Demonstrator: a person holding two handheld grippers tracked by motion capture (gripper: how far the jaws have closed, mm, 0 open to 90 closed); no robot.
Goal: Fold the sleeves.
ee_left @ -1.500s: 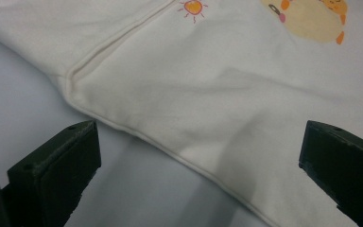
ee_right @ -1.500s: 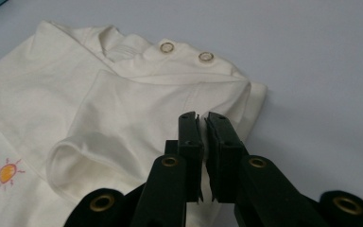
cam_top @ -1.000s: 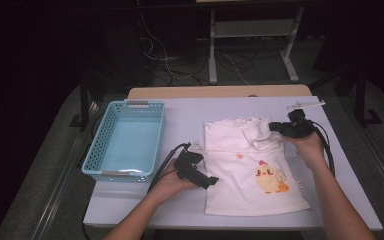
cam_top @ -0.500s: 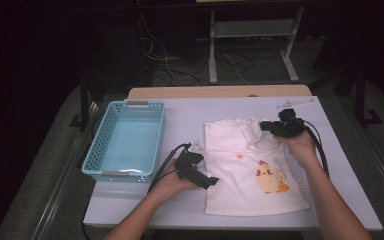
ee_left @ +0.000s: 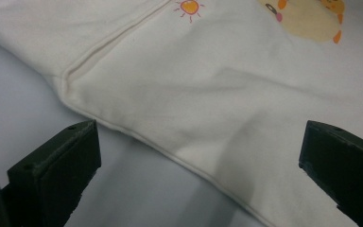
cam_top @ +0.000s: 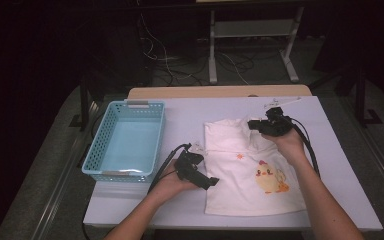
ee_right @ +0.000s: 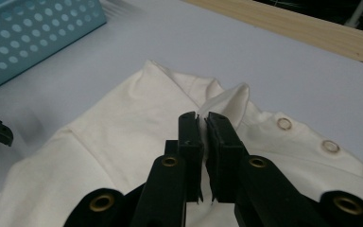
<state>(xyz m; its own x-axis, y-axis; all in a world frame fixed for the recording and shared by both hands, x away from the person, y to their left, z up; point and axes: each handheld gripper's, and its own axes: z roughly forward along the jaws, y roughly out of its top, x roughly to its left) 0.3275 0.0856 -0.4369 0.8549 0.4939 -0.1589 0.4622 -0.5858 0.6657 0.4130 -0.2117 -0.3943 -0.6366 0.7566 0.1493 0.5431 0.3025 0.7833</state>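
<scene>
Two hand-held grippers work a white shirt [cam_top: 245,170] spread flat on the right half of the table [cam_top: 190,120]. Right gripper [cam_top: 254,123]: jaws pressed together on a fold of the shirt's upper edge, the cloth lifted into a small peak there. Left gripper [cam_top: 211,181]: jaws standing wide apart at the shirt's left hem, gripping nothing, the seam lying between them. Light blue basket [cam_top: 96,156]: at the table's left, well apart from the shirt, its perforated walls enclosing a bare floor.
</scene>
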